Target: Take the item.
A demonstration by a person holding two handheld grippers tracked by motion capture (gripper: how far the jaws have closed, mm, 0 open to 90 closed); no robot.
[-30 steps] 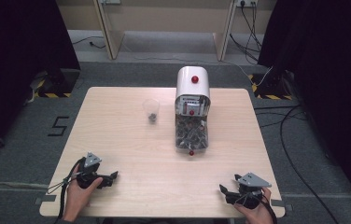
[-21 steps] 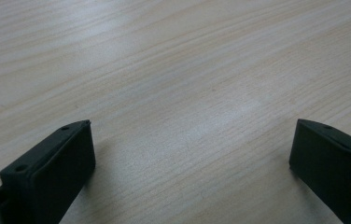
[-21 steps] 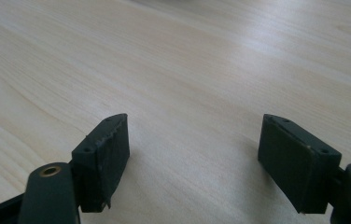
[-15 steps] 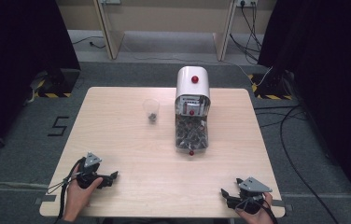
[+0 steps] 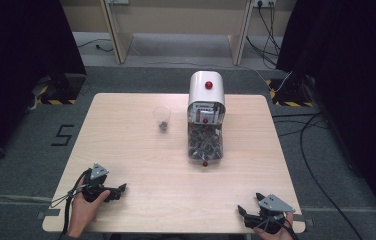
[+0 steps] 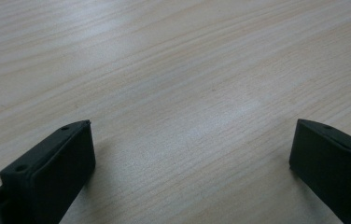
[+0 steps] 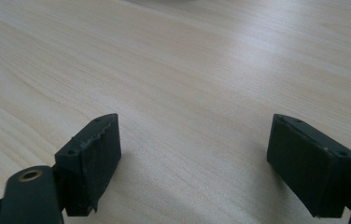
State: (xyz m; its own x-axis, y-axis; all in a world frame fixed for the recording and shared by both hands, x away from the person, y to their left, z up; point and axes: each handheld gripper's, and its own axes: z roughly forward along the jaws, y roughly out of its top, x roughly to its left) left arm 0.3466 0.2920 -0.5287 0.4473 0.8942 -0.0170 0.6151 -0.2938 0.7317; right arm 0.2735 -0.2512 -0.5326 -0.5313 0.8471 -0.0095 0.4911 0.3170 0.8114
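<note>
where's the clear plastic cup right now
In the high view the clear cup stands upright on the far half of the table, just left of the white dispenser, well away from both grippers.

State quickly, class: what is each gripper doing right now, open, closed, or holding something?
Left gripper: open, holding nothing, over bare table.
Right gripper: open, holding nothing, over bare table.

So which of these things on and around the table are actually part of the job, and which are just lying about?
Part of the job, most likely:
- white dispenser with the clear bin of small pieces
- clear cup holding a few pieces
- left gripper and right gripper, both open on the table

Just lying about:
- cables on the floor
- the "5" marking
</note>
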